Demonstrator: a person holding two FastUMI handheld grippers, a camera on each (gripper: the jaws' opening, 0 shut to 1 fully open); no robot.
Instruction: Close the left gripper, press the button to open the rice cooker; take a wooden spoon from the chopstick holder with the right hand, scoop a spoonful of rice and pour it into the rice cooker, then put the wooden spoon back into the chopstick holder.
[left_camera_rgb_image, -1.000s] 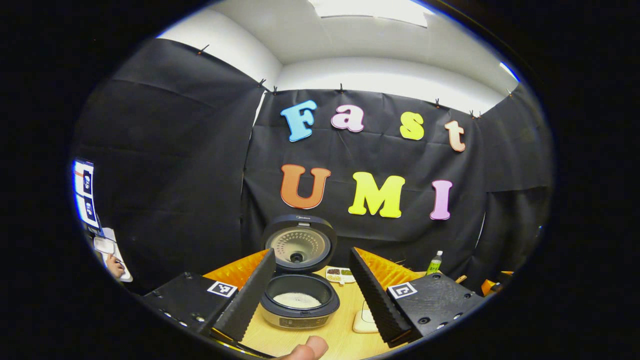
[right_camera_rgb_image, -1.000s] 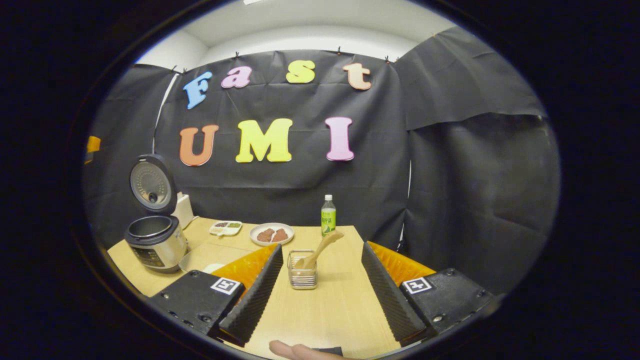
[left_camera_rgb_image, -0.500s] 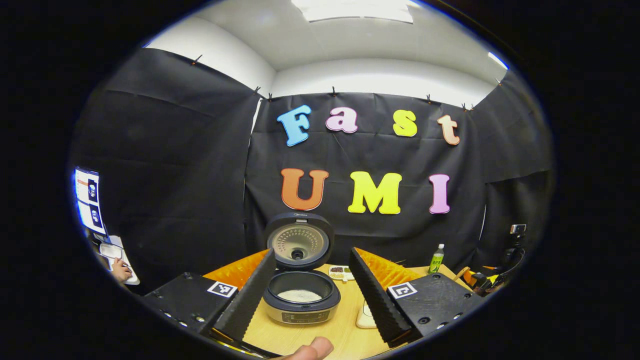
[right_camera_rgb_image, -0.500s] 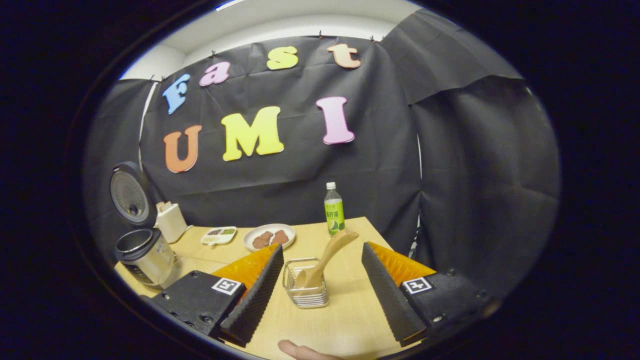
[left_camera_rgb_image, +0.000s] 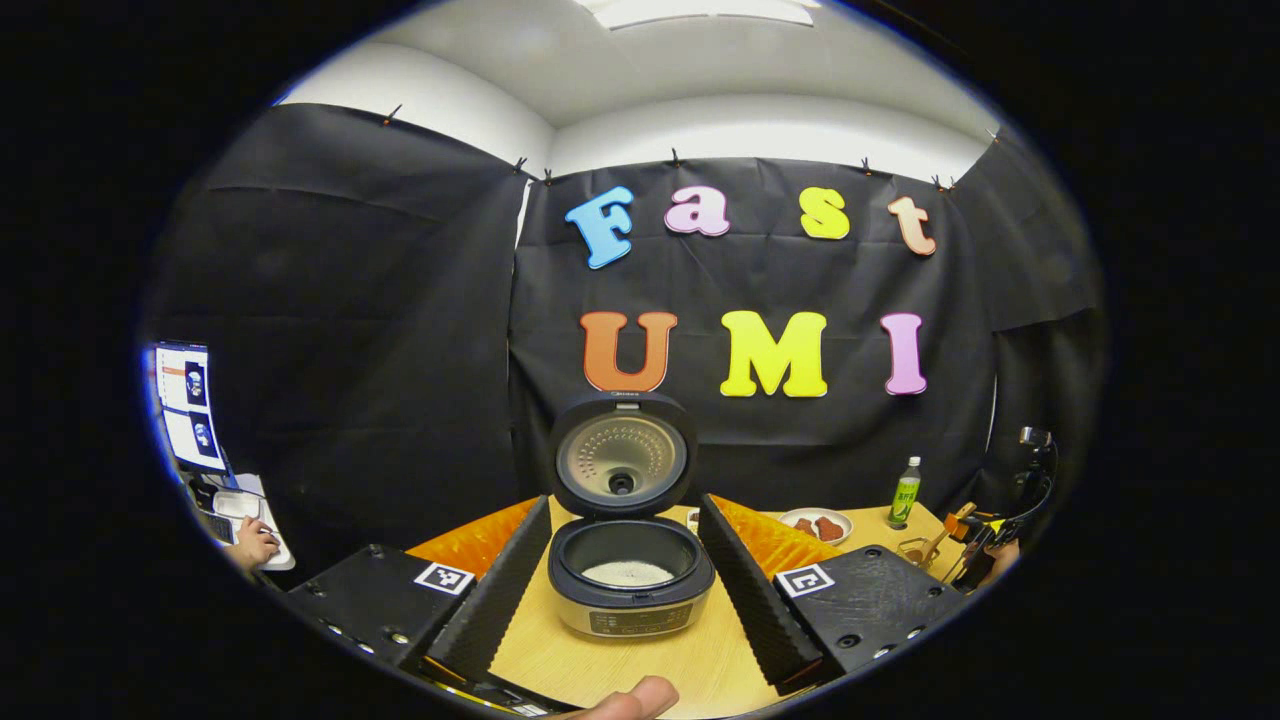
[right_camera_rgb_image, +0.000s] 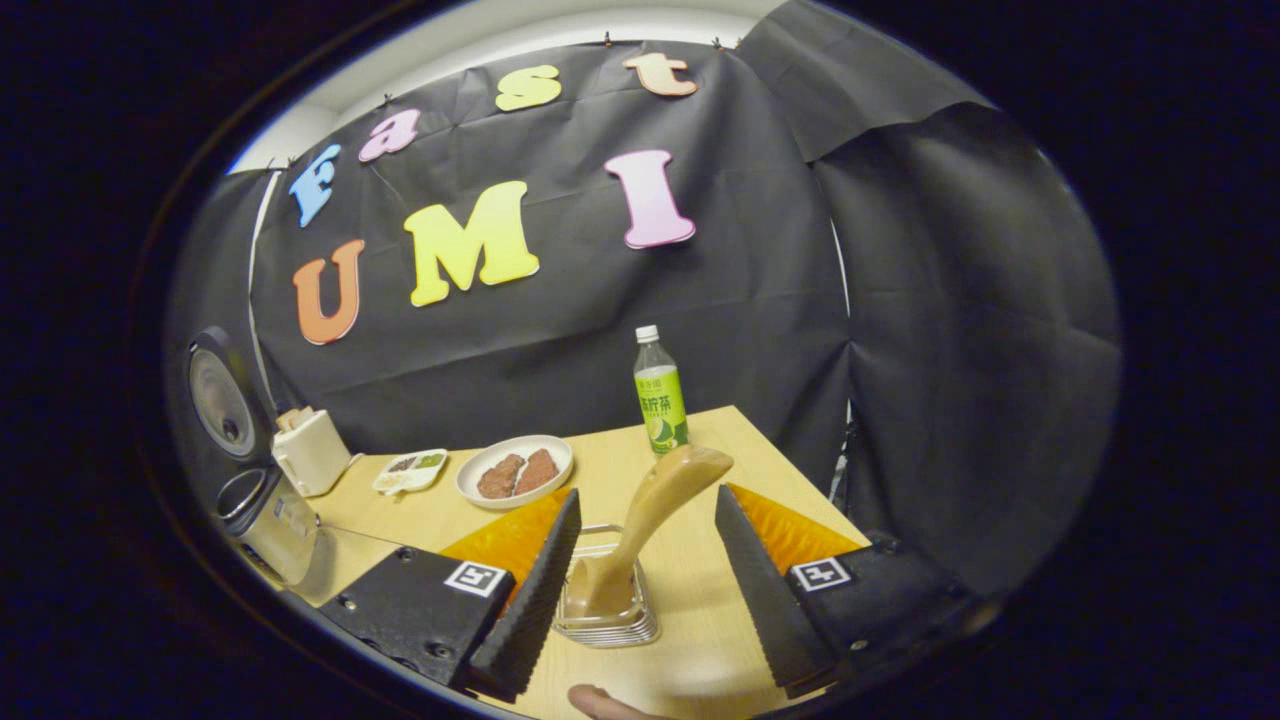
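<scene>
The cooker (left_camera_rgb_image: 630, 580) stands open, its round lid (left_camera_rgb_image: 622, 455) tipped upright behind a dark pot rim, white rice lying in the bottom, so the button press looks done. The left gripper (left_camera_rgb_image: 625, 585) hangs in front of the cooker, jaws spread and empty, one ribbed finger to each side of it.

Right of the cooker stands the holder (right_camera_rgb_image: 605, 605), a small clear box with a wire frame on the pale wood table (right_camera_rgb_image: 700, 640). The spoon (right_camera_rgb_image: 640, 530), smooth and light wood, leans in it with its broad handle up. The right gripper (right_camera_rgb_image: 645, 590) is released, fingers flanking the spoon without touching. Grasping, scooping, pouring and returning appear to remain.
</scene>
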